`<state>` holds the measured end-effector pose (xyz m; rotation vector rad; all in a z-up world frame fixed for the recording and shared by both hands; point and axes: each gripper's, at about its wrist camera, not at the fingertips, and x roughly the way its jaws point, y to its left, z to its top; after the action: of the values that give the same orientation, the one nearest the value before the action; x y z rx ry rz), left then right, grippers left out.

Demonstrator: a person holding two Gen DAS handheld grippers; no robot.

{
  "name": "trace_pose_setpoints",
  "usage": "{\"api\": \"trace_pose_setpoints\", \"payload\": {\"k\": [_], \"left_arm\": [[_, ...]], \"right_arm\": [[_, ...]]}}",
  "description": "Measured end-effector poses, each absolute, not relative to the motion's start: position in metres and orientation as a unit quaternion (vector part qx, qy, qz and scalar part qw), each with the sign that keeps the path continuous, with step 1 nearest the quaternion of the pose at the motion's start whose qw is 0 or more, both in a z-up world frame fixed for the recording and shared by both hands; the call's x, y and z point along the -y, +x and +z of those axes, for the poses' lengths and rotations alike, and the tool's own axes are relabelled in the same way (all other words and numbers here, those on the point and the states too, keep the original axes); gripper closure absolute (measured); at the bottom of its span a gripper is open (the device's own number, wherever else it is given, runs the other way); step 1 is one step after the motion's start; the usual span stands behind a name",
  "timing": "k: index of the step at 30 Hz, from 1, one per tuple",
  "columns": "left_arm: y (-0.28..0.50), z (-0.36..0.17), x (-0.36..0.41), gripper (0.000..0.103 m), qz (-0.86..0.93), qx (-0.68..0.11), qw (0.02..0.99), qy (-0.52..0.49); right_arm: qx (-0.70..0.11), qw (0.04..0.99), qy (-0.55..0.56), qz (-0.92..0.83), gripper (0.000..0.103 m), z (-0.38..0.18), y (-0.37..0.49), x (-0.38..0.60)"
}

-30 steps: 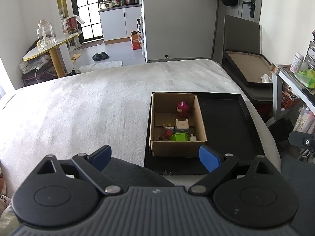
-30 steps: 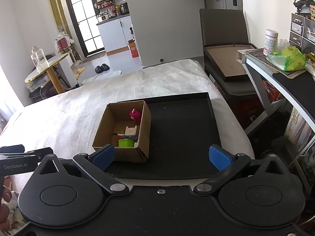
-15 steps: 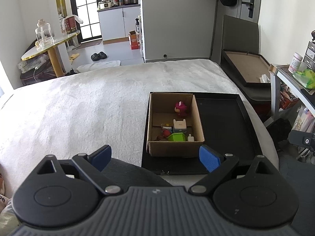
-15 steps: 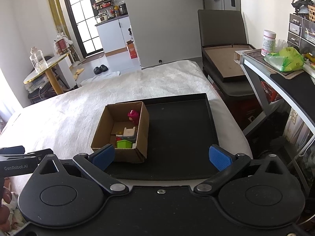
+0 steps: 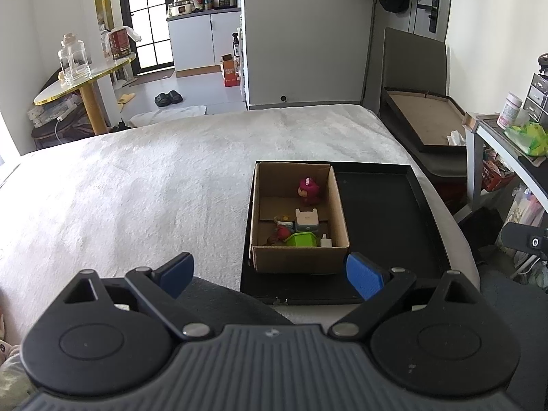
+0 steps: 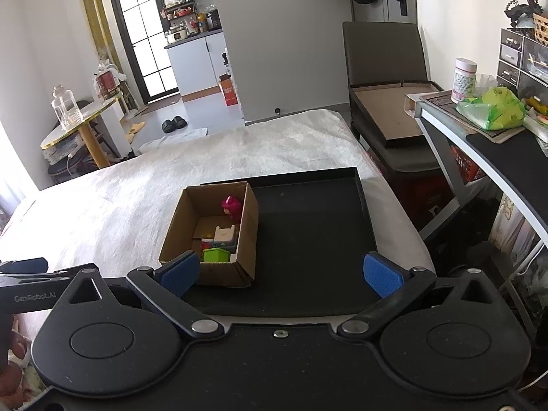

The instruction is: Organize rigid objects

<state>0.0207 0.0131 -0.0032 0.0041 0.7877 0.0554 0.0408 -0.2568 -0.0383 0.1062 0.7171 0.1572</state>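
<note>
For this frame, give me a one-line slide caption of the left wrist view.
Open left gripper faces a cardboard box of small toys on a black tray.

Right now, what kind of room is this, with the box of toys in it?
Probably a small studio flat: a bed with a white cover holds the black tray and cardboard box, a kitchen counter sits at the back, and slippers lie on the floor.
</note>
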Motion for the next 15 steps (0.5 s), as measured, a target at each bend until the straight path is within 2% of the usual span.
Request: {"api": "trace_pose_setpoints", "payload": {"k": [15], "left_arm": [[0.0218,-0.0019,-0.0115,0.008,0.028,-0.383,0.923,-0.001]], "right_arm": [[-0.356,0.93,0.046,0.08,0.0,-0.0401,0.0411,0.2554]]}}
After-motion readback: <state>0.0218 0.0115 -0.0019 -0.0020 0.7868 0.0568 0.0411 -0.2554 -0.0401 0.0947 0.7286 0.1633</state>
